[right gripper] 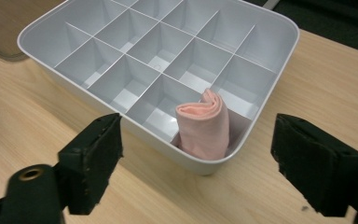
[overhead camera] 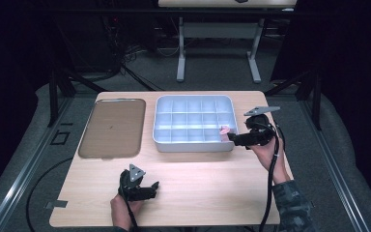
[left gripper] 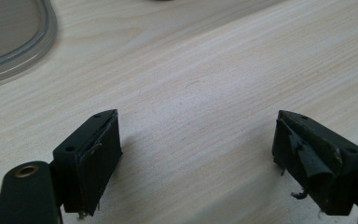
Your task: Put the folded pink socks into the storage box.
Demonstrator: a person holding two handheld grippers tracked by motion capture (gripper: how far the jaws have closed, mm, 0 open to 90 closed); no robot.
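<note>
A rolled pink cloth (right gripper: 202,125) stands upright in the near corner compartment of the white divided tray (right gripper: 279,56). The right gripper (right gripper: 196,163) hangs just outside that corner, jaws released. The left gripper (left gripper: 196,158), also spread wide, rests on the wooden table (left gripper: 214,70) well apart from the tray.

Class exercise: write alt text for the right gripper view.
A rolled pink cloth stands upright in a corner compartment of a white divided tray on a wooden table. The right gripper frames it with jaws wide apart.

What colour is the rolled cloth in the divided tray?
Pale pink rolled cloth, best seen in the right gripper view.
</note>
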